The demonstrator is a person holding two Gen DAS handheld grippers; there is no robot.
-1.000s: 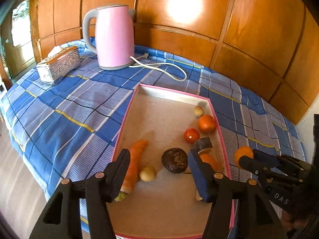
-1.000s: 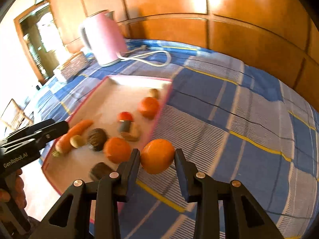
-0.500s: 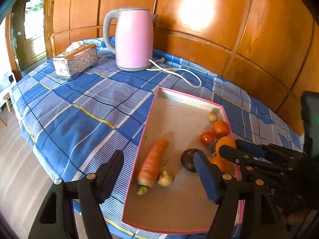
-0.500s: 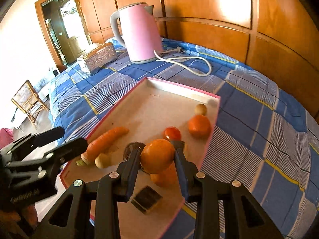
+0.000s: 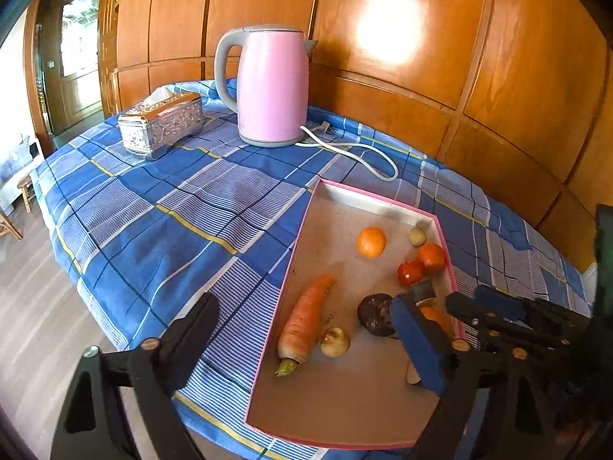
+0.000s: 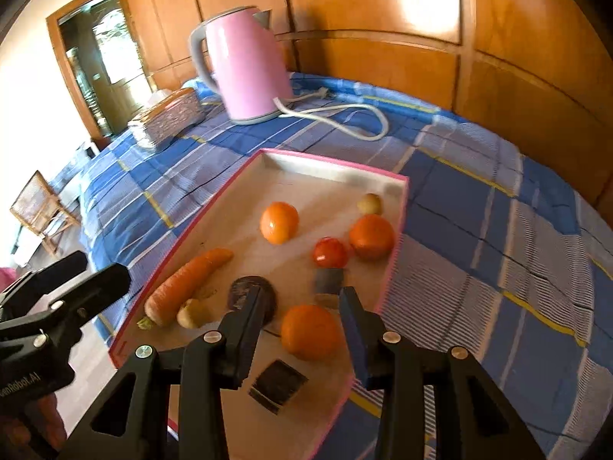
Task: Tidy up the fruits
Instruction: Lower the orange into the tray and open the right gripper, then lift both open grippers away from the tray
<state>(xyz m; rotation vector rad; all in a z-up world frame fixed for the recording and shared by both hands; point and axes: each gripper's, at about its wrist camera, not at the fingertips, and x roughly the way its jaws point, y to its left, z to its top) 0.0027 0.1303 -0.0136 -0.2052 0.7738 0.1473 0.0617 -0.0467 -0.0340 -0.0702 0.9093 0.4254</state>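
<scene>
The right gripper [image 6: 299, 322] has its fingers spread and holds nothing; an orange [image 6: 310, 331] lies in the gap between them on the floor of the pink-rimmed tray [image 6: 394, 245], and whether either pad touches it is hard to tell. The left gripper [image 5: 302, 339] is likewise spread wide and empty, one finger over the tablecloth [image 5: 172, 230] outside the tray's left wall, the blue-padded one over the tray's right side, where it hides most of that near orange.

Three oranges show in the tray from the right wrist view: the near one, a second [image 6: 279, 222] toward the tray's far middle, a third [image 6: 371, 237] against the right wall. One tomato [image 6: 330, 252] sits touching the third orange. One carrot [image 6: 184, 287] lies along the tray's left side, a small pale round thing [image 6: 193, 312] at its leafy end (possibly an onion). Another small pale one [image 6: 370, 204] sits near the tray's far right corner. A dark round item [image 6: 251, 295] is partly covered by the right gripper's finger. Two dark blocks, one [image 6: 328, 281] below the tomato and one [image 6: 277, 385] at the tray's near edge, are unclear.
</scene>
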